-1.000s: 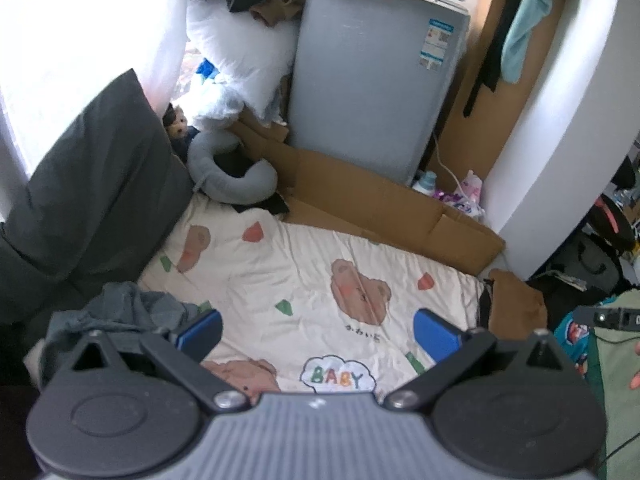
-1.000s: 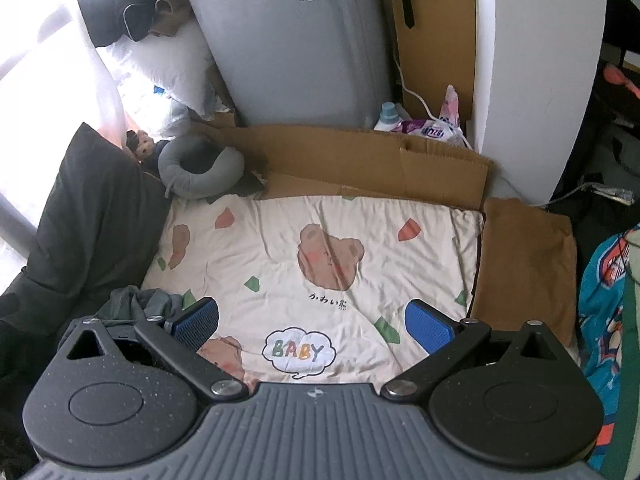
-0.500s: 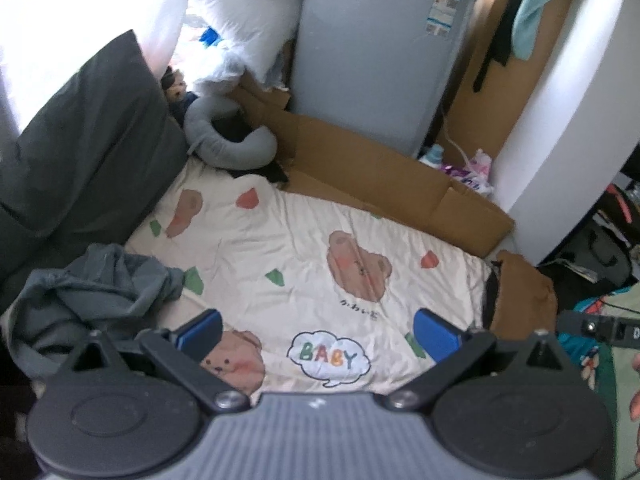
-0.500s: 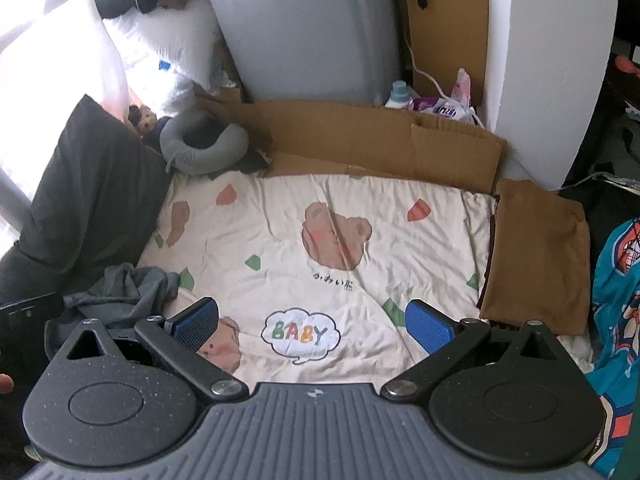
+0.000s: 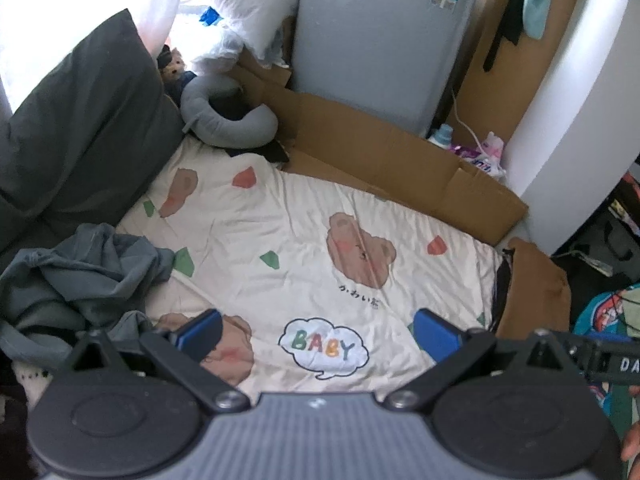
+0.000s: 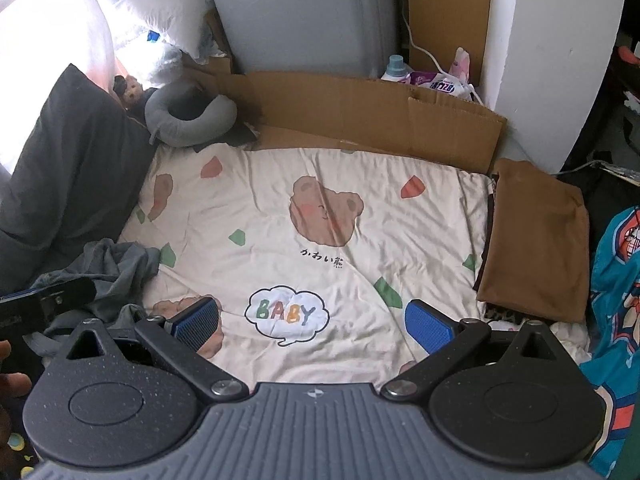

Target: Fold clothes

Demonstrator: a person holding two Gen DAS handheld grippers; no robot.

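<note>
Both the left gripper (image 5: 318, 330) and the right gripper (image 6: 312, 320) are spread wide and hold nothing above the bear-print blanket (image 6: 320, 216). The crumpled grey garment (image 5: 80, 268) lies at the blanket's left edge, and a folded brown garment (image 6: 536, 236) lies along its right edge.

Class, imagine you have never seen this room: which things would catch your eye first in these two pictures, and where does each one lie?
First comes the cream bear-print blanket spread across the middle, with its colourful BABY cloud near the open right gripper. Next, a crumpled grey garment is heaped at the blanket's left edge, near the open left gripper. On the right edge lies a neatly folded brown garment.
</note>
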